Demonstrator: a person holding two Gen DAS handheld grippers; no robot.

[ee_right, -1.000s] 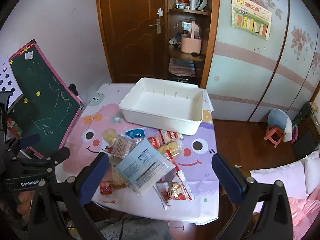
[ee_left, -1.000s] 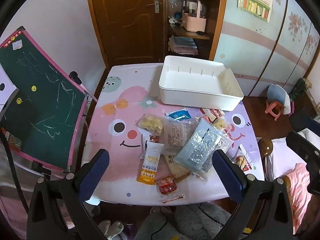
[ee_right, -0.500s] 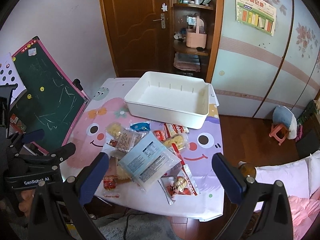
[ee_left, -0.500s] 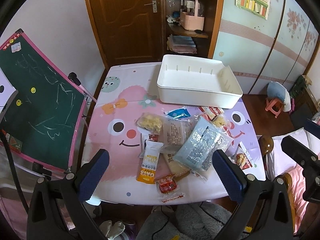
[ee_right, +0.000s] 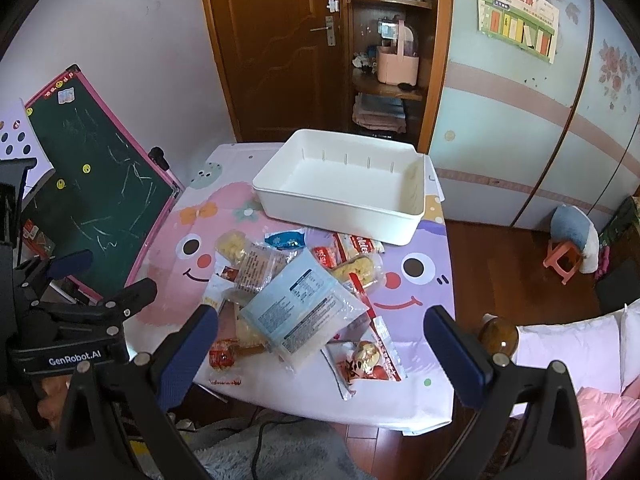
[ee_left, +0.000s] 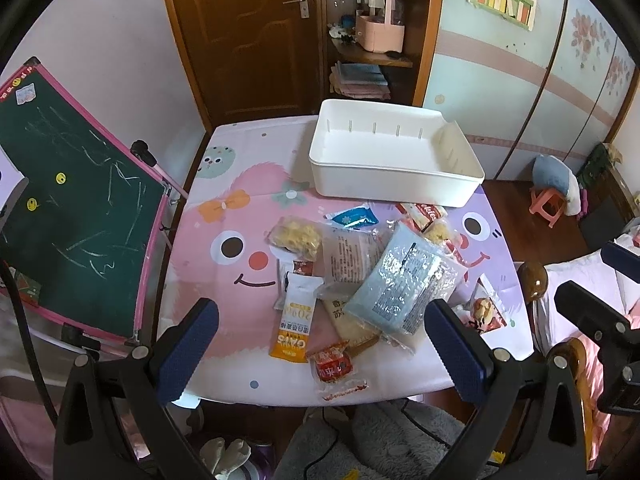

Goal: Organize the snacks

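The white bin [ee_left: 394, 176] at twelve o'clock on the table looks like smooth, matt plastic. The tablecloth [ee_left: 224, 276] under it is a slightly creased printed sheet with a faint sheen. The large pale-blue packet [ee_left: 402, 280] at the centre is glossy, crinkled film that catches the light; the orange-and-white sachet [ee_left: 296, 320] at six o'clock is smoother, satin foil. The left gripper [ee_left: 320, 350] has matt black plastic arms with textured dark-blue pads [ee_left: 188, 350]. The door [ee_left: 244, 36] at eleven o'clock is varnished brown wood.
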